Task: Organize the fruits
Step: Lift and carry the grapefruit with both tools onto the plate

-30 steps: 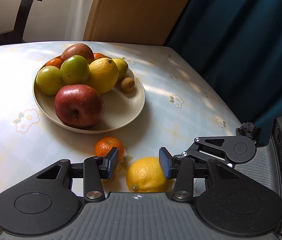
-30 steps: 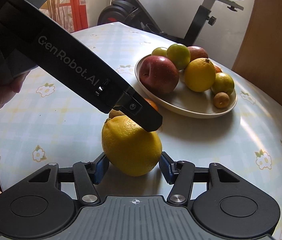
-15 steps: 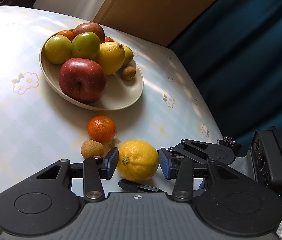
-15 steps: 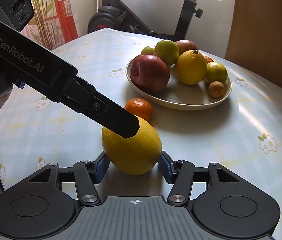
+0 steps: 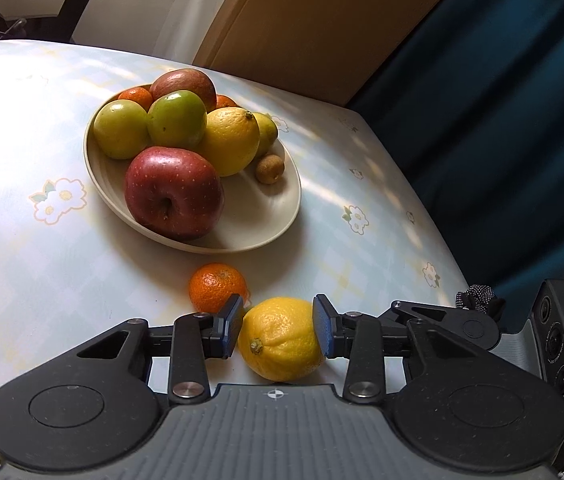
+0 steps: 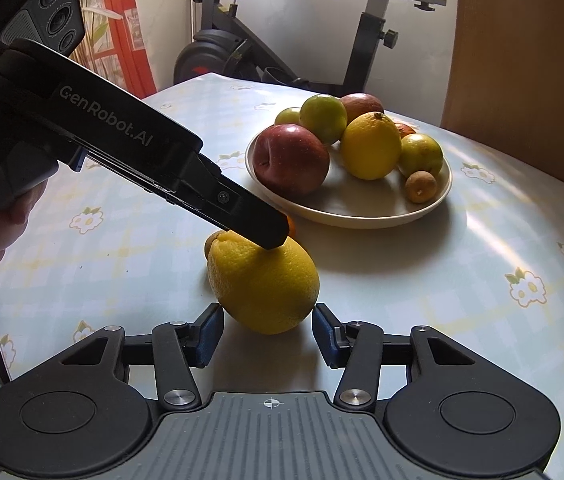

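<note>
Left tool (image 5: 277, 326) was clamped on the lemon (image 5: 281, 340) at bottom center, probably bowl-bound (image 5: 282, 216); right tool (image 6: 267, 328) sat released around it.

Partly hidden items:
- Small orange mandarin (image 6: 290, 225) on the flowered tablecloth: only a sliver is showing past the black left gripper (image 6: 265, 236).
- Small tan round fruit (image 6: 211, 240): only an edge is peeking out behind the large yellow lemon (image 6: 263, 284); kind cannot be told.
- Two orange mandarins (image 5: 135, 96) in the cream ceramic bowl (image 5: 277, 220): mostly lying behind apples.
- Grey exercise bike (image 6: 366, 32): the top edge is cutting off its saddle.
</note>
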Demonstrator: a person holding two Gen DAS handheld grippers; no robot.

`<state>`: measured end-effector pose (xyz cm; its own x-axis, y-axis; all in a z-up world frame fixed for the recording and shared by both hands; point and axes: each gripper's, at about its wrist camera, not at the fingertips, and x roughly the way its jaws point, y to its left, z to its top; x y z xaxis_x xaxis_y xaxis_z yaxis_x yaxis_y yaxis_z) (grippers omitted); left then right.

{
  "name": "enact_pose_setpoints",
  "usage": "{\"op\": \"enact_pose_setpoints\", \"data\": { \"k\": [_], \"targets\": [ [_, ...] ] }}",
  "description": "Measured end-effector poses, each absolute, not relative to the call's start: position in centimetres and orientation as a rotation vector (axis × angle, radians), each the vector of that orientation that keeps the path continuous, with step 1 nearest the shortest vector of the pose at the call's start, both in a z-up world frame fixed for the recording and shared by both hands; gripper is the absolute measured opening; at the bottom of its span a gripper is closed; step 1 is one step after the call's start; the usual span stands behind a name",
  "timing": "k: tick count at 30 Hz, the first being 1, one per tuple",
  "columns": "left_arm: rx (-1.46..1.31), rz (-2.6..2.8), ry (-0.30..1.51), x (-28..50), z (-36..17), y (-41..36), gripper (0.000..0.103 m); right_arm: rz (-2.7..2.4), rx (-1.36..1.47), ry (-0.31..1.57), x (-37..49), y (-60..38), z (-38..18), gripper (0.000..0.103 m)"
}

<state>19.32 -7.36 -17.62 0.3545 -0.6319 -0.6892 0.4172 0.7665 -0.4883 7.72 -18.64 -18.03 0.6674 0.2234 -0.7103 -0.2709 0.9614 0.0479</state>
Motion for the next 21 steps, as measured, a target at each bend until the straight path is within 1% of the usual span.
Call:
{"op": "enact_pose_setpoints", "data": {
  "k": [10, 14, 21],
  "targets": [
    [-0.25, -0.678, 0.997, 19.1, -17.6, -7.6, 0.041, 0.255, 0.055, 0.742, 7.3, -19.4, -18.7, 0.048],
    [-0.241, -0.677, 1.003, 19.1, -17.7, -7.9, 0.046, 0.254, 0.075, 0.739, 7.0, -19.6, -18.8, 0.047],
    [-0.216, -0.707, 1.005, 18.6, -17.8, -8.4, 0.045, 0.25, 0.106, 0.734, 6.6, -19.8, -18.8, 0.047]
  ]
}}
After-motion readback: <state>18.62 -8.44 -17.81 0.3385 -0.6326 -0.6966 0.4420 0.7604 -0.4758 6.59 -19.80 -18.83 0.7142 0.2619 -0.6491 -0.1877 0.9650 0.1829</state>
